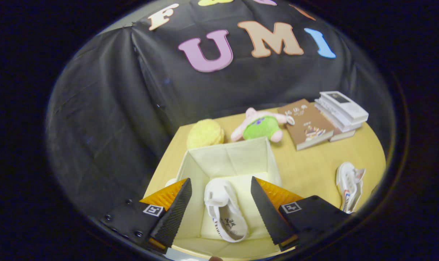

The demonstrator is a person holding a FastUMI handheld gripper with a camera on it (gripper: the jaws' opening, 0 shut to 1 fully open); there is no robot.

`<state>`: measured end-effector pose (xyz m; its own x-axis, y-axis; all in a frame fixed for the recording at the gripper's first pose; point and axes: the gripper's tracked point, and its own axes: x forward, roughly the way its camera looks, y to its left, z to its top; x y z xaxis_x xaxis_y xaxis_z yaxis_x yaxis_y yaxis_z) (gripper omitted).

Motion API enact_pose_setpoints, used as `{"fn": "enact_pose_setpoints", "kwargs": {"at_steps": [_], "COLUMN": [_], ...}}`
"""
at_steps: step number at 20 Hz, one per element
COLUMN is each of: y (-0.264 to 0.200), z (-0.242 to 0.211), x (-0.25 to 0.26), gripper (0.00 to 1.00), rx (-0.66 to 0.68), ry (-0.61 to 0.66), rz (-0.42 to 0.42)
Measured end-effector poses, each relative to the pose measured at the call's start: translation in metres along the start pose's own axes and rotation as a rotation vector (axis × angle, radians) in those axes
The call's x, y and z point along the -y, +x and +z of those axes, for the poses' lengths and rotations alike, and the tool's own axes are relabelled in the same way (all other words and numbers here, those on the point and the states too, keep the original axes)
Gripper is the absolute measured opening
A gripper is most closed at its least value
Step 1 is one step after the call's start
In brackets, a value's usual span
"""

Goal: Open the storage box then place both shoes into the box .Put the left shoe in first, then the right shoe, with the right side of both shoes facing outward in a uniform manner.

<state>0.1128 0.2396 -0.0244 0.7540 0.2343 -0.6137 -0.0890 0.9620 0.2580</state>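
My fingers hang open and empty over the storage box holding one shoe — the other shoe lies off to my right on the table, long axis running away from me.

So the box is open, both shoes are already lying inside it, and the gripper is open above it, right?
Not quite. The gripper view shows just one shoe inside the open box; the other shoe lies on the table beside it. The gripper is open above the box.
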Motion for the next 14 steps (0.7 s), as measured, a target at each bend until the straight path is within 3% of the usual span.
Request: {"fn": "enact_pose_setpoints", "kwargs": {"at_steps": [2, 5, 8, 14], "y": [-0.024, -0.056, -0.080, -0.099], "z": [0.029, 0.045, 0.030, -0.030], "x": [0.023, 0.081, 0.142, 0.254], "gripper": [1.00, 1.00, 1.00, 1.00], "rx": [0.123, 0.194, 0.148, -0.014], "ry": [-0.026, -0.039, -0.032, 0.010], "rz": [-0.031, -0.167, -0.316, -0.535]}}
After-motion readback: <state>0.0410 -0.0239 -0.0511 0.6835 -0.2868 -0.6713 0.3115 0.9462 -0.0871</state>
